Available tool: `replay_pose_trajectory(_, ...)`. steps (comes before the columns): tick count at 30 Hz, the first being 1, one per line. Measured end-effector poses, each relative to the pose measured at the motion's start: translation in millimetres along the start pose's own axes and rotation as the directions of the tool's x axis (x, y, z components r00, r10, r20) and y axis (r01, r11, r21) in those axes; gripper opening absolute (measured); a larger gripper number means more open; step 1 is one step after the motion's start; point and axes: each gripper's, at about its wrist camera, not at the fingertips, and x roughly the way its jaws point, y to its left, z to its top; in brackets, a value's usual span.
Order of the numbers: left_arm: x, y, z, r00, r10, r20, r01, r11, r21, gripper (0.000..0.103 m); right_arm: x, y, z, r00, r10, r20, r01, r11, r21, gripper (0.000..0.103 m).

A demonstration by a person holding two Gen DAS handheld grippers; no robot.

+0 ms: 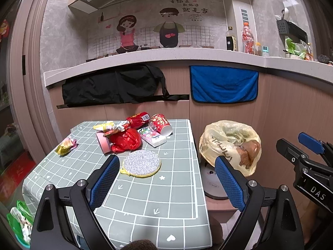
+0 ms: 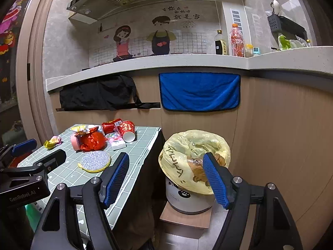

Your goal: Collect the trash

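Note:
Trash lies piled at the far end of the green checked table (image 1: 166, 198): a crumpled red foil wrapper (image 1: 124, 140), a red paper cup (image 1: 162, 124) on its side, a red packet (image 1: 137, 119), a pink tissue pack (image 1: 153, 137) and a yellow-pink wrapper (image 1: 65, 145). To the right of the table stands a white bin (image 2: 187, 198) lined with a yellow bag (image 2: 179, 156). My left gripper (image 1: 166, 159) hovers open over the near table, short of the pile and holding nothing. My right gripper (image 2: 166, 157) is open and empty in front of the bin.
A round glittery pad with a yellow rim (image 1: 141, 163) lies on the table nearer than the pile. A blue towel (image 1: 223, 84) and a black bag (image 1: 112, 85) hang from the counter behind. The bin stands on a low wooden block (image 2: 183, 218). A green bag (image 1: 18, 220) lies lower left.

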Motion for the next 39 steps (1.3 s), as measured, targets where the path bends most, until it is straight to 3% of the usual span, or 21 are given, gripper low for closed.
replay_pose_trajectory(39,-3.9,11.6,2.4,1.000,-0.010,-0.003,0.010,1.000,-0.010,0.092,3.7,-2.1,-5.4,0.999,0.031,-0.025,-0.031,0.999,0.014,0.071)
